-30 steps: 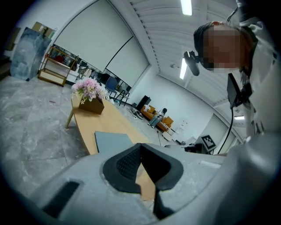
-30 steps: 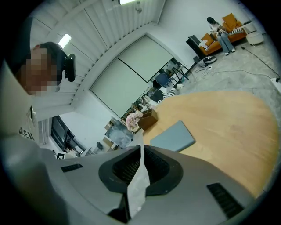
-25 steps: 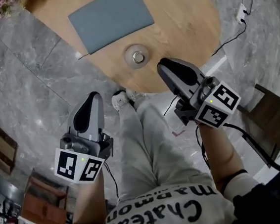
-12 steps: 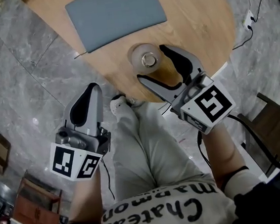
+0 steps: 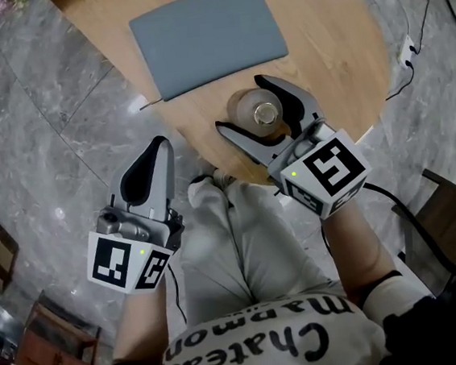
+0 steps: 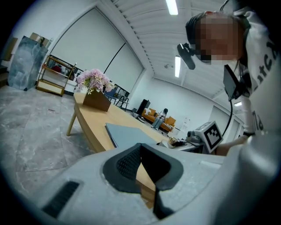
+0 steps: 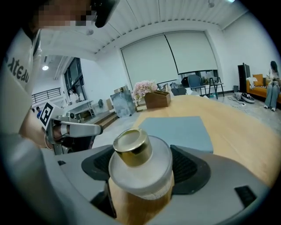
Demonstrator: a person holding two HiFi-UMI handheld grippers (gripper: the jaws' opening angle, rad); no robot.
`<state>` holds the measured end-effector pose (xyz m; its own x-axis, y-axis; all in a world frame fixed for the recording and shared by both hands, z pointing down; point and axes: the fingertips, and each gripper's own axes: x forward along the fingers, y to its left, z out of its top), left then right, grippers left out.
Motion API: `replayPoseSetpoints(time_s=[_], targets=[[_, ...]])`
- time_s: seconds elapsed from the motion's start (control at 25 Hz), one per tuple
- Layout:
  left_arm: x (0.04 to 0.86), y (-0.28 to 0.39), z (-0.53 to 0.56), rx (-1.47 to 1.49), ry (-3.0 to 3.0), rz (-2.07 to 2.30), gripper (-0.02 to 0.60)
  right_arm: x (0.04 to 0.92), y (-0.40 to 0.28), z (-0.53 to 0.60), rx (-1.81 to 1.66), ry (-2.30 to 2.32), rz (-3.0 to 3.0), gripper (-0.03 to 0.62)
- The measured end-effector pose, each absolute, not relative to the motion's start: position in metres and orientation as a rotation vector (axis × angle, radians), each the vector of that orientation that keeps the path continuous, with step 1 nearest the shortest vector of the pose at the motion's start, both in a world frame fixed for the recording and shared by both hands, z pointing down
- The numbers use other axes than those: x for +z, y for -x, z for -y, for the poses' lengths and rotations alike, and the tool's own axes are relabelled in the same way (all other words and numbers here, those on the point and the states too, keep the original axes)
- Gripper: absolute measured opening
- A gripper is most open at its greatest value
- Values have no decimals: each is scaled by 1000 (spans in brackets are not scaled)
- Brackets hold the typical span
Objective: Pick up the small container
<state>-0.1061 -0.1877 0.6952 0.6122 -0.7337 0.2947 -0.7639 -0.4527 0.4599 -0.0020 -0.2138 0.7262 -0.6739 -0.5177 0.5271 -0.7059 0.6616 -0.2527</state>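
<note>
The small container (image 5: 263, 115) is a clear jar with amber contents and a gold cap, standing near the front edge of the round wooden table (image 5: 334, 37). My right gripper (image 5: 240, 103) reaches over that edge, one jaw on each side of the jar; the jaws are opening and do not press on it. In the right gripper view the jar (image 7: 139, 167) fills the space between the black pads (image 7: 186, 166). My left gripper (image 5: 158, 144) hangs shut and empty over the floor, left of the person's legs, its closed tips (image 6: 141, 151) pointing toward the table.
A grey flat mat (image 5: 209, 38) lies on the table just beyond the jar. A wooden box of pink flowers (image 7: 154, 97) stands at the table's far end. Cables (image 5: 406, 45) run over the marble floor at the right. The person's legs (image 5: 242, 241) are below the table edge.
My right gripper has moved forward from beside the legs to the table edge, and its jaws have gone from shut to wide apart around the jar. The left gripper has barely moved.
</note>
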Motion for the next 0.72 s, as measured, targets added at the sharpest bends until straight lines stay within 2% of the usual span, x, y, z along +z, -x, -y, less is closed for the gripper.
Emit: replayPoseSetpoints(time_s=[0.52, 0.72], targets=[[690, 112, 189, 42, -2303, 1161, 14, 720, 2, 219, 485, -995, 2467, 330], [672, 113, 185, 39, -2276, 1167, 14, 716, -3, 214, 556, -1030, 2434, 330]])
